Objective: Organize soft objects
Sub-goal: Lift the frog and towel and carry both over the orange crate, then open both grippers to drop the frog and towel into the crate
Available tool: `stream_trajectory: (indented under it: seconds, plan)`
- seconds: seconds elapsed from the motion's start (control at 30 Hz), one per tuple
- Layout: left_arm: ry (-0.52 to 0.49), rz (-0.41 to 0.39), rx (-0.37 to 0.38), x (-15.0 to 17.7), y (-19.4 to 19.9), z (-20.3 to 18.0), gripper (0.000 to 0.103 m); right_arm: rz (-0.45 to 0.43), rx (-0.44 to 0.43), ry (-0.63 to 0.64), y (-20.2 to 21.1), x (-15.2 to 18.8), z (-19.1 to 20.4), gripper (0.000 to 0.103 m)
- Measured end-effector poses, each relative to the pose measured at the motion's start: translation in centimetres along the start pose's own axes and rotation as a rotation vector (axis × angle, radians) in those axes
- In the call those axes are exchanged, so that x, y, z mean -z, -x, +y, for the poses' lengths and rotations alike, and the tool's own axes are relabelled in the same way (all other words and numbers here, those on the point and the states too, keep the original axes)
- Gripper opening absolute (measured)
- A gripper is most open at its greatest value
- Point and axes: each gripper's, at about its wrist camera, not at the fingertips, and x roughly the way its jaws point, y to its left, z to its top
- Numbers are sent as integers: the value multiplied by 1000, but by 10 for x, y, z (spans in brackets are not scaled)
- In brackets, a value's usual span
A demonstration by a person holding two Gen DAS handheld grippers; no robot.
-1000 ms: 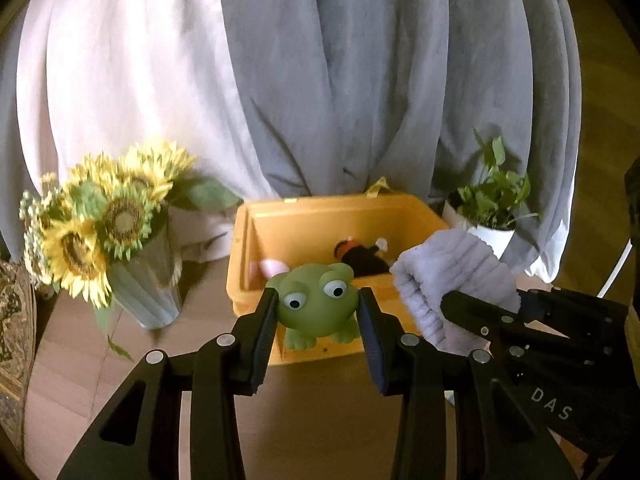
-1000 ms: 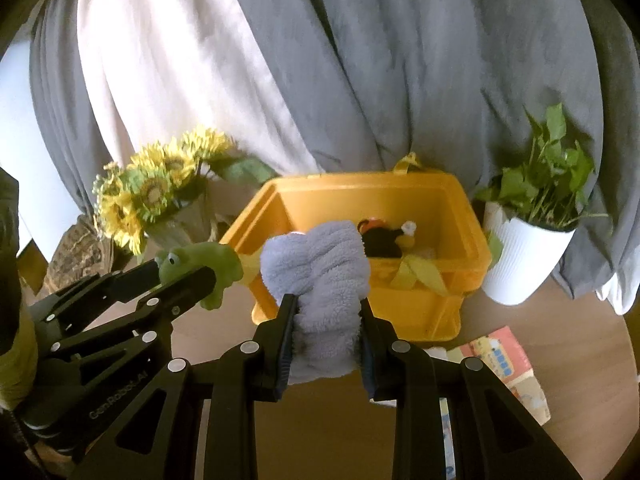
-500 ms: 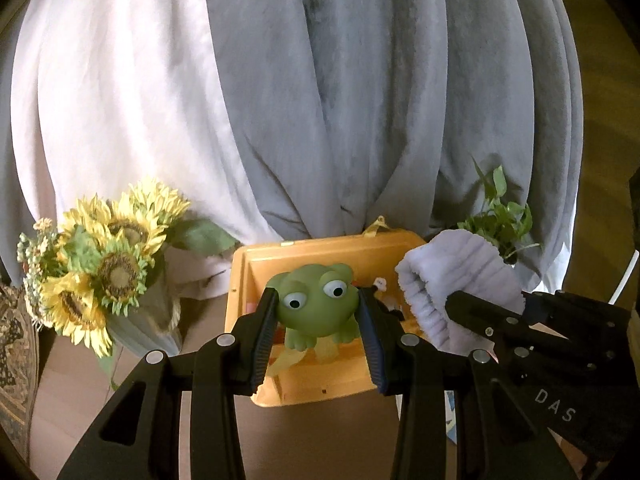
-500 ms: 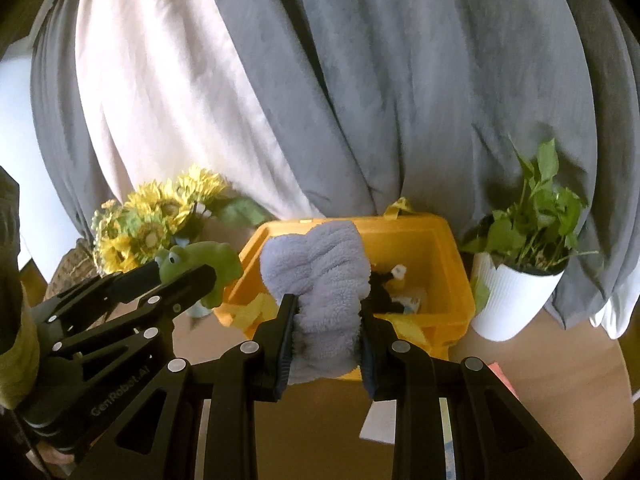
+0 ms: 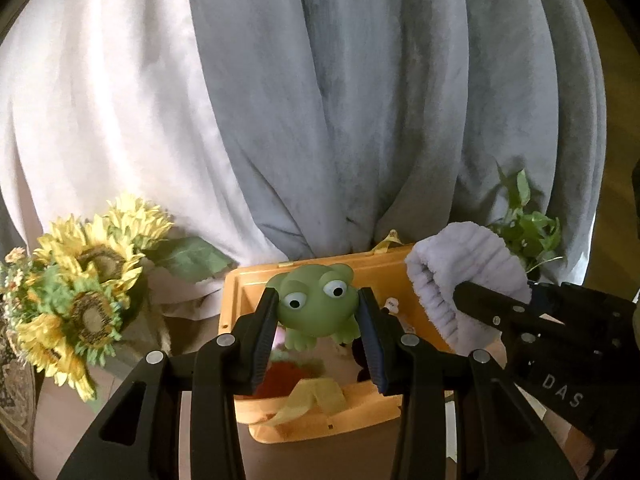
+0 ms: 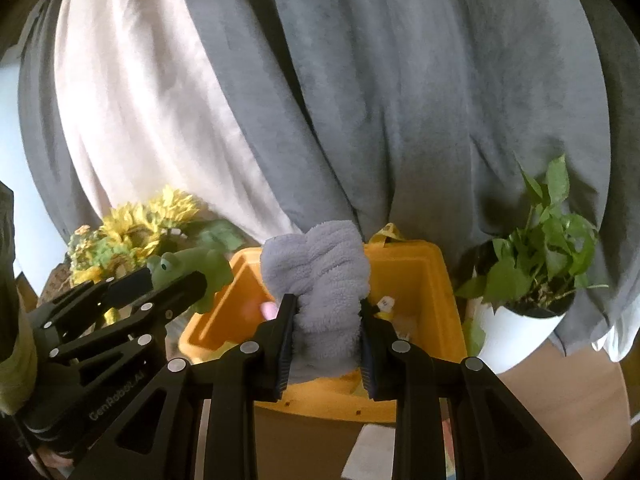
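My left gripper (image 5: pixel 318 320) is shut on a green rubber frog (image 5: pixel 318 306) and holds it over the open yellow bin (image 5: pixel 320 420). My right gripper (image 6: pixel 326 316) is shut on a fluffy lilac headband (image 6: pixel 320 272), also held over the yellow bin (image 6: pixel 440 280). The headband (image 5: pixel 468 272) and the right gripper show at the right of the left wrist view; the frog (image 6: pixel 188 270) and the left gripper show at the left of the right wrist view. Small toys and a yellow ribbon (image 5: pixel 308 398) lie inside the bin.
A vase of sunflowers (image 5: pixel 80 296) stands left of the bin. A potted green plant (image 6: pixel 532 264) in a white pot stands to its right. Grey and white curtains (image 5: pixel 340 100) hang close behind. Papers (image 6: pixel 368 456) lie on the wooden table in front.
Both grippers have risen and moved forward over the bin, which now sits lower and closer in both views. The frog has tilted between the left fingers. Both holds are unchanged.
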Motion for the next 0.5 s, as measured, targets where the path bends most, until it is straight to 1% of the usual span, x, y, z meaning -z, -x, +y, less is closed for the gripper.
stream_trajectory:
  seconds: [0.23,0.37,0.5]
  plan:
    - [-17,52,2,-5,-38,-2,40,56,6,-24,-34,-7,-16,29]
    - [-29,79,5,-6,-59,-4,40,97,-2,-57,-54,-7,-26,29]
    - [-41,104,10,-6,-76,-7,40,132,5,-63,-70,-5,-33,30]
